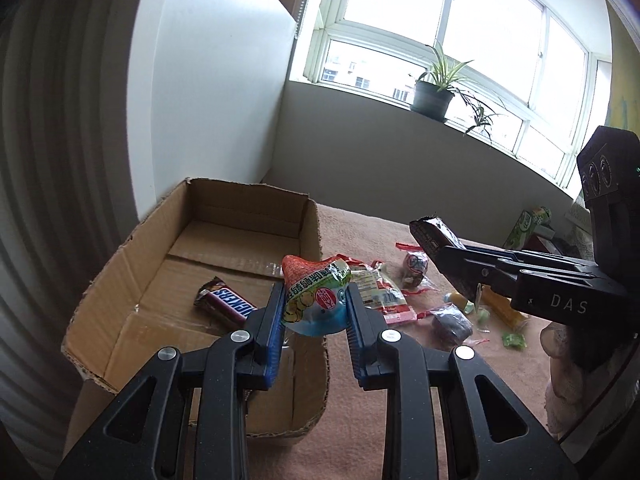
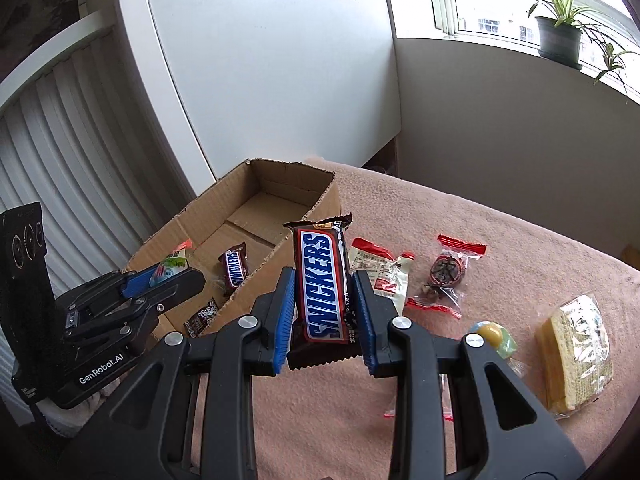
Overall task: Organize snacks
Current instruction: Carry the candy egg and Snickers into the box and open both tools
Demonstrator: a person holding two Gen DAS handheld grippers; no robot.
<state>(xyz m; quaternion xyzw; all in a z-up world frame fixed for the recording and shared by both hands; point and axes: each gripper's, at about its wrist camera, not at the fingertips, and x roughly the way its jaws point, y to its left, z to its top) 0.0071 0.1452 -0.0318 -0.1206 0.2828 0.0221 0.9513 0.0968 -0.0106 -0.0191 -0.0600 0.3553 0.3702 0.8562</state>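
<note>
While the left hand-held gripper (image 1: pixel 316 308) is held above the near wall of the cardboard box (image 1: pixel 224 216), a rounded snack pouch (image 1: pixel 314 296) with an orange top and blue base is clamped between its blue pads. A small Snickers bar (image 1: pixel 226 303) is seen lying on the box floor, and in the right wrist view a dark little packet (image 2: pixel 201 317) lies near it. The right hand-held gripper (image 2: pixel 325 312) is closed on a large Snickers bar (image 2: pixel 322 284), held upright just beside the box's right wall. On the pink-covered surface (image 2: pixel 500 232), to the right of the box, 4 loose snacks are spread: a white-and-red packet (image 2: pixel 384 276), a clear red-edged bag (image 2: pixel 448 274), a round yellow-green candy (image 2: pixel 494 336) and a yellow wafer pack (image 2: pixel 574 354) near the right edge.
</note>
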